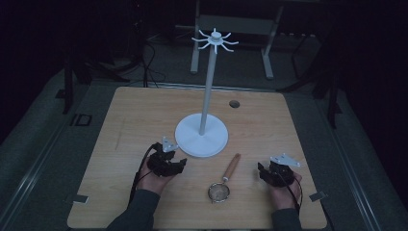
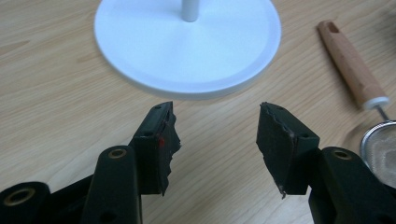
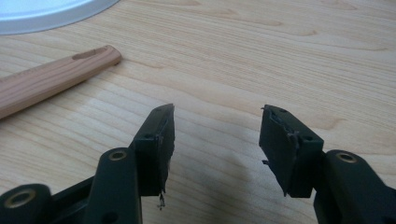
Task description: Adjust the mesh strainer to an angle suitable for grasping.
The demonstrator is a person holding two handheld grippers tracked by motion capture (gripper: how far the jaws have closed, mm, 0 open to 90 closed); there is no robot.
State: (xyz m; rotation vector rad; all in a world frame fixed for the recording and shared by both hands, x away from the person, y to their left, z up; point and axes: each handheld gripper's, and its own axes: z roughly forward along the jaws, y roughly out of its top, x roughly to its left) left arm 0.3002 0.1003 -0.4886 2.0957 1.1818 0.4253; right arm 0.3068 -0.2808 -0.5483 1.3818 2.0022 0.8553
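The small strainer [image 1: 223, 185] with a wooden handle lies flat on the table [image 1: 125, 125], between the two tongs. The left gripper [image 1: 177, 165] is low, jaws released and apart, just beside the white stand [image 1: 202, 137] base ahead of it. The right gripper [image 1: 262, 172] is also low, jaws released, holding nothing.

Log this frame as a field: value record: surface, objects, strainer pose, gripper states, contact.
surface: wooden table
objects: white hook stand; strainer with wooden handle
strainer pose: flat on the table between the grippers, mesh bowl toward the person, handle pointing at the stand's base
left gripper: open, empty, beside the stand's base
right gripper: open, empty, to the right of the strainer
contact: neither gripper touches the strainer or stand
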